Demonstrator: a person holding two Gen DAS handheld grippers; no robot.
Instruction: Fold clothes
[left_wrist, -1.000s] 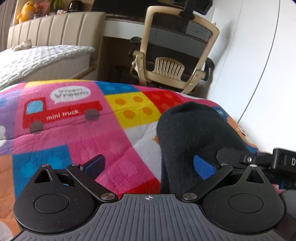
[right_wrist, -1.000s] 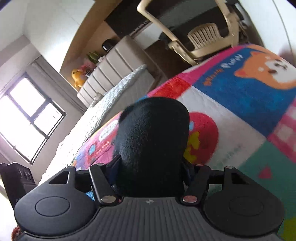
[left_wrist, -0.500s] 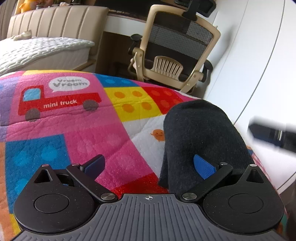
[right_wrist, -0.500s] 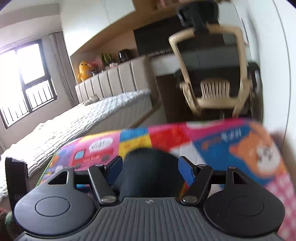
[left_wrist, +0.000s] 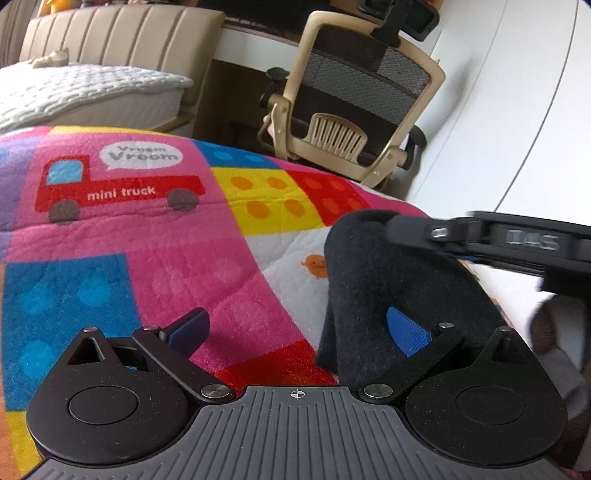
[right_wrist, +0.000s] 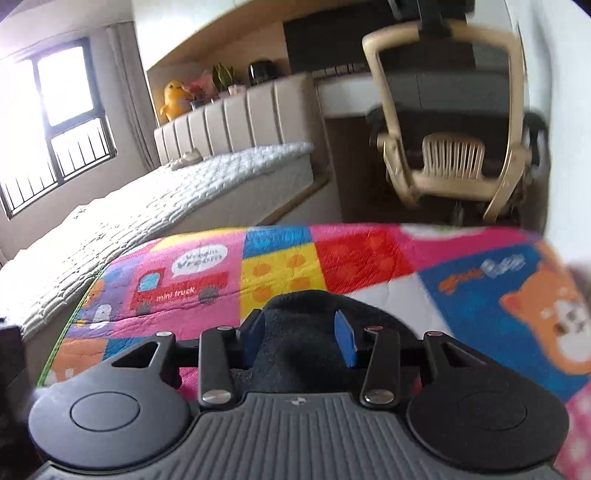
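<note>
A black fleece garment (left_wrist: 391, 273) lies bunched on the colourful quilt (left_wrist: 147, 258), right of centre in the left wrist view. My left gripper (left_wrist: 299, 328) is open; its right blue pad (left_wrist: 406, 332) rests against the cloth, its left pad over bare quilt. My right gripper (left_wrist: 517, 243) comes in from the right above the garment's far end. In the right wrist view the right gripper (right_wrist: 299, 338) stands open, with the black garment (right_wrist: 303, 343) between its blue pads.
The quilt (right_wrist: 369, 258) covers the work surface. A beige office chair (left_wrist: 354, 110) stands behind it at a desk. A white-covered bed (left_wrist: 74, 92) is at the left, a white wall (left_wrist: 517, 110) at the right.
The right gripper has swung back down over the garment and now straddles it; the left gripper has shifted only slightly and stays open.
</note>
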